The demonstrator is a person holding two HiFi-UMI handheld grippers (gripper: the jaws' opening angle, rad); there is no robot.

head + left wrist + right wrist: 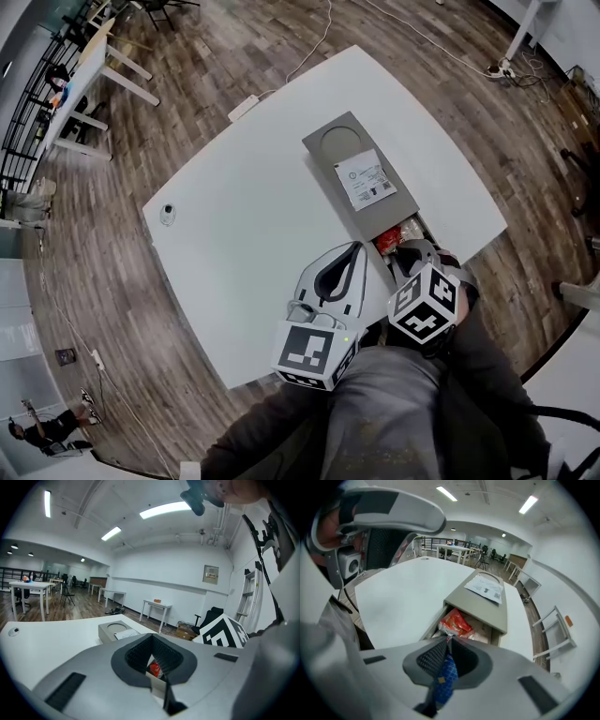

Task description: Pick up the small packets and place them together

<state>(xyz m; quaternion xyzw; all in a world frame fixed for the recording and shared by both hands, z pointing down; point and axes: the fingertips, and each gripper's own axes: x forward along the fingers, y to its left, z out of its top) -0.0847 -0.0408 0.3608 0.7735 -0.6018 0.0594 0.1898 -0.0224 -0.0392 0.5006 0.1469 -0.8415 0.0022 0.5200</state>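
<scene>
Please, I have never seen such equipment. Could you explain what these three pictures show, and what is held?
There is no robot: a person holds a two-jaw gripper in each hand. One picture comes from a camera on the person's head, looking down at a white table with a grey box, its drawer open. The other two come from cameras on the grippers. The right gripper, over the drawer where a red packet lies, has its jaws shut on a blue packet. The left gripper has its jaws shut, empty.
</scene>
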